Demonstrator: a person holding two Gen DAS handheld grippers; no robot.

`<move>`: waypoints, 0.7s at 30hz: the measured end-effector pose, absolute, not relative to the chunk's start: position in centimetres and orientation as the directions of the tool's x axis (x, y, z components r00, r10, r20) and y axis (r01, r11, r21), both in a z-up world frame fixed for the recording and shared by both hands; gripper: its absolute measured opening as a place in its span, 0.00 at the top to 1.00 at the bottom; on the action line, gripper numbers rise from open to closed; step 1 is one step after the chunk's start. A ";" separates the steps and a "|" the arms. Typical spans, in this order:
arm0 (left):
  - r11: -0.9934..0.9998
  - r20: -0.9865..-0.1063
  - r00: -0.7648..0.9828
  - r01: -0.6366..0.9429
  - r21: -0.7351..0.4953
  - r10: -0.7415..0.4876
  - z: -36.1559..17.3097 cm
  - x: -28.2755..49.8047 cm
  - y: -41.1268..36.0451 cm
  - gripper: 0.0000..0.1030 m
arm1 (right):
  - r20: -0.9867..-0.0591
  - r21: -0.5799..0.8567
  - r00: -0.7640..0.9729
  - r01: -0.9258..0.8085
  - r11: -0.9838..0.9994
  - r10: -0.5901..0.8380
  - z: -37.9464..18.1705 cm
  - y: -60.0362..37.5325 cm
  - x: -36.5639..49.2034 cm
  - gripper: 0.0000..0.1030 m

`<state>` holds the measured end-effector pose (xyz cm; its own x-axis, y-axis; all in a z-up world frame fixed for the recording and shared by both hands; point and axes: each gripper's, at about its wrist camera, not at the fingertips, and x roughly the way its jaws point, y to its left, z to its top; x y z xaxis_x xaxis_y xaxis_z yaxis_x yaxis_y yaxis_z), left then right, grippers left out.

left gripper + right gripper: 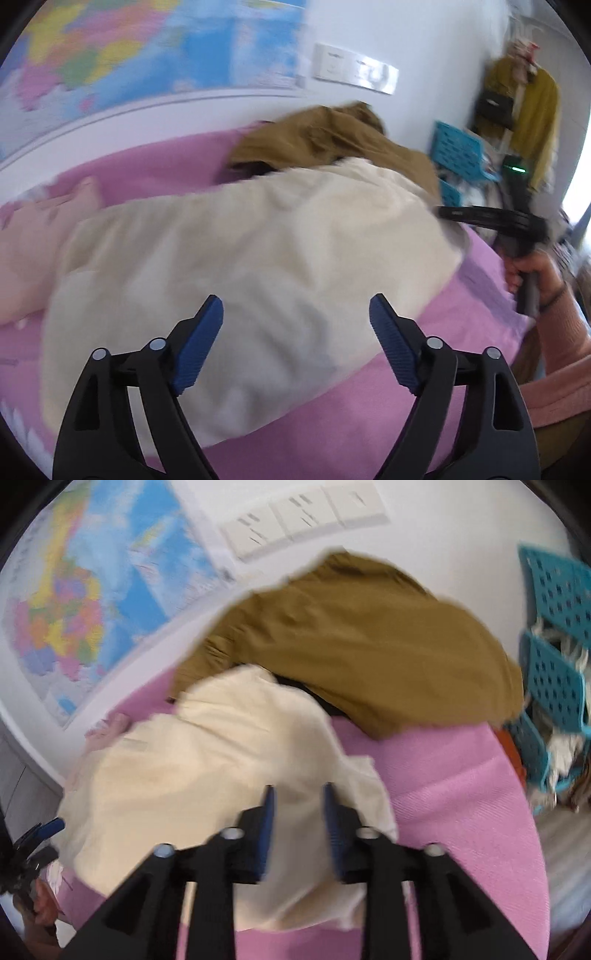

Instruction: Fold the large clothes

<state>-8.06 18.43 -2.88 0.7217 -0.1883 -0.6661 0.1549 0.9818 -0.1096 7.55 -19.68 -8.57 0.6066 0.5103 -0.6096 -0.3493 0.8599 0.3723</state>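
Cream garment (255, 251) lies bunched mid-bed, nearer than the brown garment (332, 144). Left gripper (295, 343) wide, empty; right gripper (297, 830) narrow, empty. Likely between folds; next needs an edge grasp.

The left gripper (295, 332) hangs over a cream garment (258, 251) on the pink bed sheet (461, 317), fingers (201, 343) spread wide with nothing between them. A mustard-brown garment (332, 144) lies behind it.

Motion-blurred wall map (110, 48), dark garment (295, 686) mostly under cream one (207, 760)
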 end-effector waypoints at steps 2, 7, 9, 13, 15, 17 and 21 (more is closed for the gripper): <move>0.990 -0.663 0.735 0.088 -0.113 -0.141 -2.7 -8.6 20.3 0.20 | -0.582 0.327 0.616 -0.421 0.846 0.531 -7.0 -18.0 5.7 0.60; 0.987 -0.675 0.737 -0.077 -0.140 -0.038 -3.3 -10.4 25.0 0.20 | -0.570 0.323 0.536 -0.551 0.769 0.623 -6.1 -13.8 3.9 0.59; 0.985 -0.684 0.730 -0.118 -0.123 0.002 -3.7 -10.8 25.9 0.20 | -0.586 0.318 0.499 -0.584 0.747 0.639 -6.8 -11.6 3.5 0.59; 0.987 -0.707 0.705 -0.150 -0.064 0.062 -4.9 -10.6 25.9 0.20 | -0.652 0.301 0.449 -0.587 0.752 0.611 -9.0 -9.2 3.6 0.57; 0.987 -0.708 0.701 -0.155 -0.038 0.083 -5.1 -10.6 25.6 0.20 | -0.651 0.339 0.432 -0.570 0.748 0.624 -9.4 -9.5 3.9 0.56; 0.987 -0.707 0.699 -0.162 -0.018 0.103 -5.1 -10.7 25.4 0.20 | -0.645 0.378 0.414 -0.557 0.739 0.642 -9.0 -10.2 3.6 0.56; 0.985 -0.705 0.703 -0.171 -0.036 0.096 -4.8 -11.1 25.5 0.19 | -0.629 0.441 0.393 -0.530 0.725 0.670 -8.3 -12.3 2.4 0.41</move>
<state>-11.15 25.54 -4.75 0.7028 0.0963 -0.7048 -0.1708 0.9847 -0.0359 2.36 -12.29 -8.31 0.3935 0.6700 -0.6295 -0.5295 0.7249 0.4406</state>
